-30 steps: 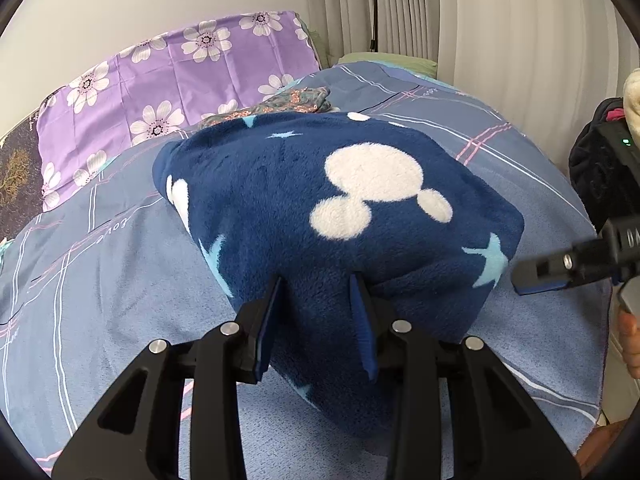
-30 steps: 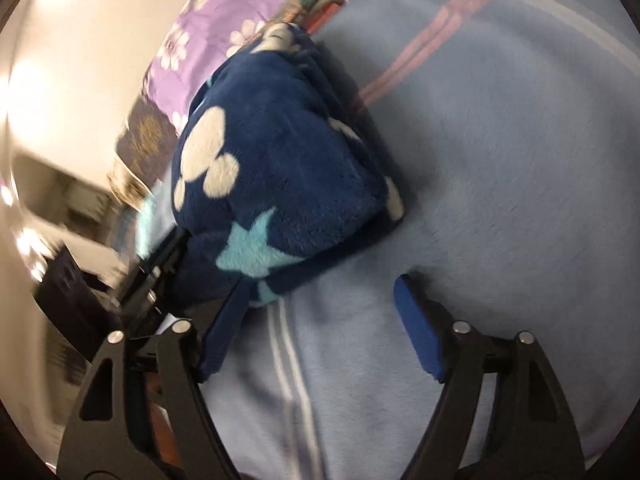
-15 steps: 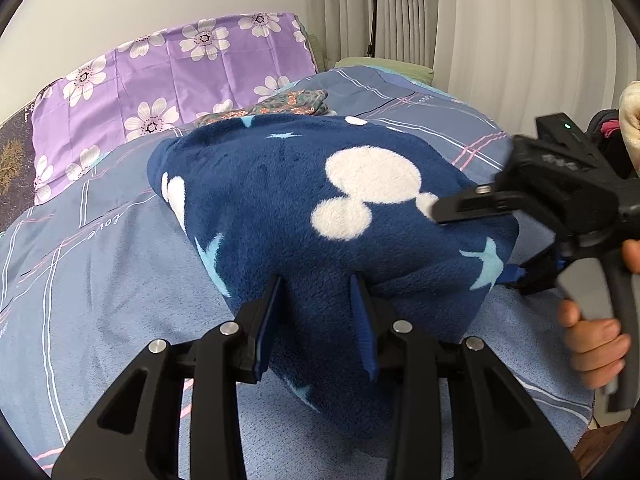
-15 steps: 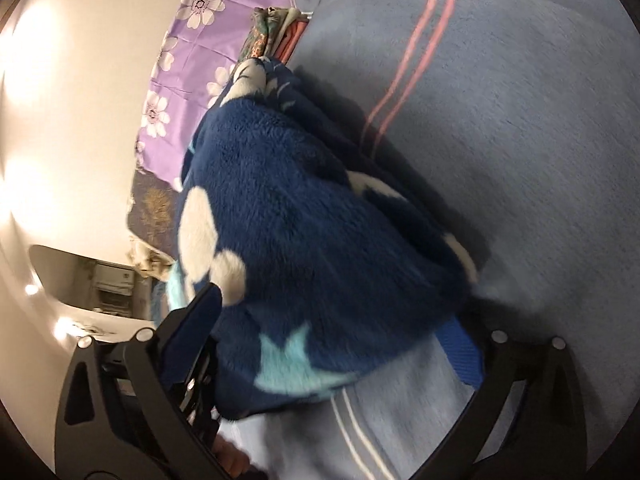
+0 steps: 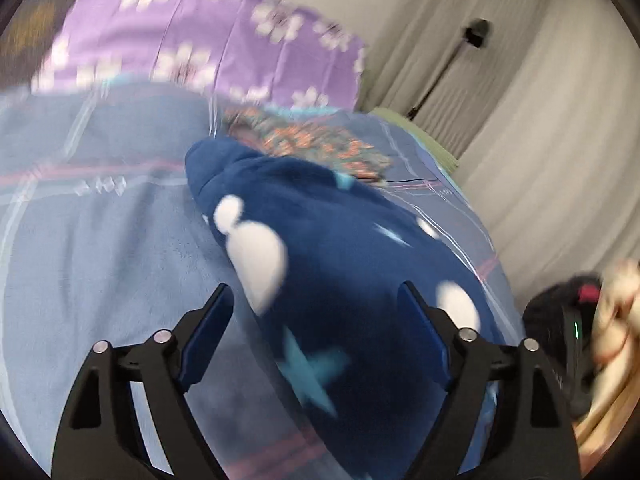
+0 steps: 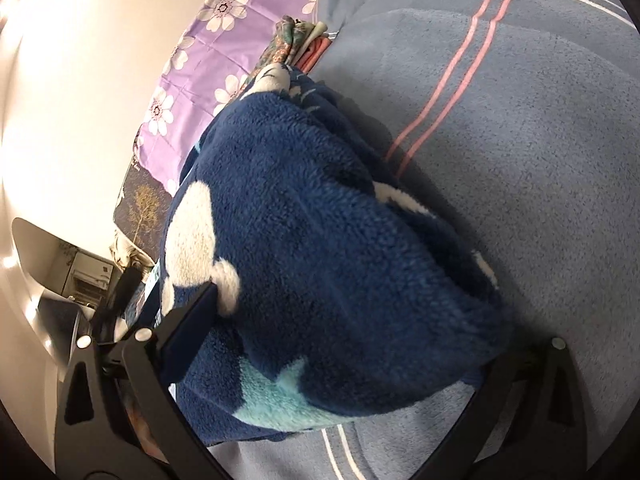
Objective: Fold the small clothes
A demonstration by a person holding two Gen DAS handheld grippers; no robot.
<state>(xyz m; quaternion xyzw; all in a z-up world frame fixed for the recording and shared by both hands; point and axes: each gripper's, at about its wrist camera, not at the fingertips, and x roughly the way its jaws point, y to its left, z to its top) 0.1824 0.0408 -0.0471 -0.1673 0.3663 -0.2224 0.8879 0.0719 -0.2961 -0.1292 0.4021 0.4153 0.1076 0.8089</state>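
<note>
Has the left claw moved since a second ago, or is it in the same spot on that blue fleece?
Yes. The left claw has let go and swung leftward: the purple flowered pillow now sits centred ahead, and the blue fleece runs off to the right. Its jaws are opening.

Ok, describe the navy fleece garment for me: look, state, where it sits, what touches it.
The navy fleece garment is thick, fuzzy plush with white mouse-head shapes and light-blue stars. It lies as a bulky folded bundle on the blue striped blanket, with a patterned folded cloth just behind it. The right gripper straddles its near end, jaws wide; whether the pads press it is unclear. The left gripper, its jaws opening, has the bundle's near part between its fingers without pressing it. That view is motion-blurred.
</note>
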